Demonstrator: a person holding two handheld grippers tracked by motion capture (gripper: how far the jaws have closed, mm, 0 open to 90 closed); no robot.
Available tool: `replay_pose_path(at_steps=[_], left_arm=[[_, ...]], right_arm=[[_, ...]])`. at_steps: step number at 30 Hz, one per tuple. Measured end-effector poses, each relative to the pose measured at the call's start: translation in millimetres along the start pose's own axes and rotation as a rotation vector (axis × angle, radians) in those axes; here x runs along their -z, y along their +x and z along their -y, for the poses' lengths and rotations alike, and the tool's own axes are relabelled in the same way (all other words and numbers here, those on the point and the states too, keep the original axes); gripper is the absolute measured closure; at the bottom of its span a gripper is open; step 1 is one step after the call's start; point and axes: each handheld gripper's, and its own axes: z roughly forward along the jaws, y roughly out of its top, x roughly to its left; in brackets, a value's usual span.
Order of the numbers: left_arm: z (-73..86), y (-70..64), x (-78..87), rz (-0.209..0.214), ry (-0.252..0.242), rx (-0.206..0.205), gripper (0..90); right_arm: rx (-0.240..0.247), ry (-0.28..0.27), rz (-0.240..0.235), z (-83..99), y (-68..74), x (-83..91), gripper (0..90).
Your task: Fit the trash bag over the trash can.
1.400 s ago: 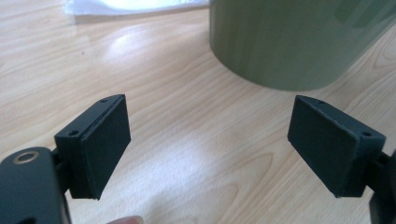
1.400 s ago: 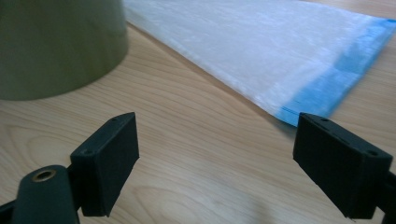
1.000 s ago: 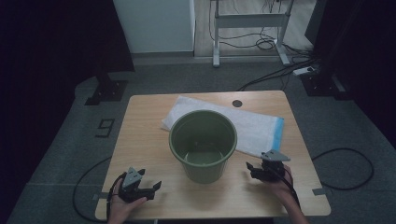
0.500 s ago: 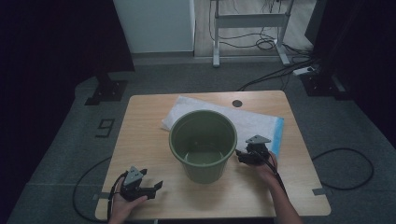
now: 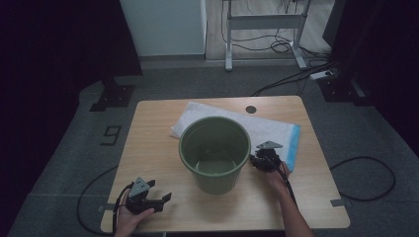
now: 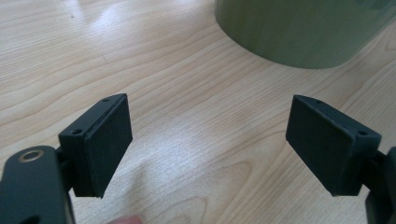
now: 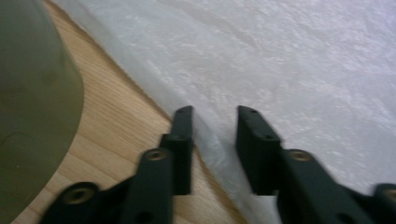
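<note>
1. Two things lie closest to the work: a white sheet (image 5: 276, 131) with a blue edge, spread flat on the wooden table (image 5: 148, 143), and a green bucket (image 5: 215, 153) standing upright on top of its near part.
2. The sheet looks thin and crinkled, like plastic film or a folded bag; its surface in the right gripper view (image 7: 299, 60) is pale, faintly textured and slightly translucent along the border.
3. The right gripper (image 5: 261, 160) sits just right of the bucket, at the sheet's near edge. In its own view the right gripper (image 7: 214, 140) has its jaws narrowed but not closed, one on each side of that edge, with a gap left between them; the sheet edge runs through the gap, and I cannot tell whether either jaw touches it.
4. The left gripper (image 5: 160, 202) rests near the table's front, well apart from the sheet, the bucket ahead and to its right. Its jaws are spread wide with nothing between them but bare wood (image 6: 210, 140).
5. The high view gives the sheet's whole outline and blue edge; the right gripper view gives its texture. The left gripper view adds the bucket's smooth outer wall (image 6: 299, 32).
</note>
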Motion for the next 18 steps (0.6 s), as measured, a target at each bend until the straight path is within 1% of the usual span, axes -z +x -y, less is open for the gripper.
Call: replay_pose_path(at_steps=[3, 5, 6, 8, 10, 12, 15, 18], left_arm=[[0.0, -0.4, -2.1, -0.001, 0.01, -0.006, 14.3], [0.3, -0.6, -3.0, -0.004, 0.017, -0.009, 14.4], [0.5, -0.6, -3.2, -0.003, 0.019, -0.01, 14.5], [0.8, -0.5, -3.1, -0.003, 0.019, -0.015, 14.4], [0.9, 0.0, -2.8, -0.006, 0.019, -0.012, 14.5], [1.2, 0.4, -2.5, -0.012, 0.021, -0.011, 14.4], [1.8, 0.7, -2.0, -0.02, 0.026, -0.013, 14.4], [2.2, 1.1, -0.9, -0.018, 0.022, -0.005, 14.5]], right_arm=[[-0.037, 0.009, -0.002, 0.8, -5.3, 2.7, 83.7], [-0.04, 0.01, 0.0, 2.9, -7.6, 5.2, 88.3], [-0.037, 0.008, 0.004, 4.2, -8.4, 6.4, 88.7], [-0.05, 0.009, 0.007, 7.1, -10.0, 11.1, 89.0], [-0.041, -0.012, 0.011, 11.8, -10.6, 18.3, 89.1], [-0.033, -0.014, 0.018, 16.1, -11.3, 26.5, 89.0], [-0.044, -0.043, 0.018, 22.3, -13.7, 45.1, 89.0], [-0.033, -0.072, 0.005, 28.9, -16.5, 62.5, 89.0]])
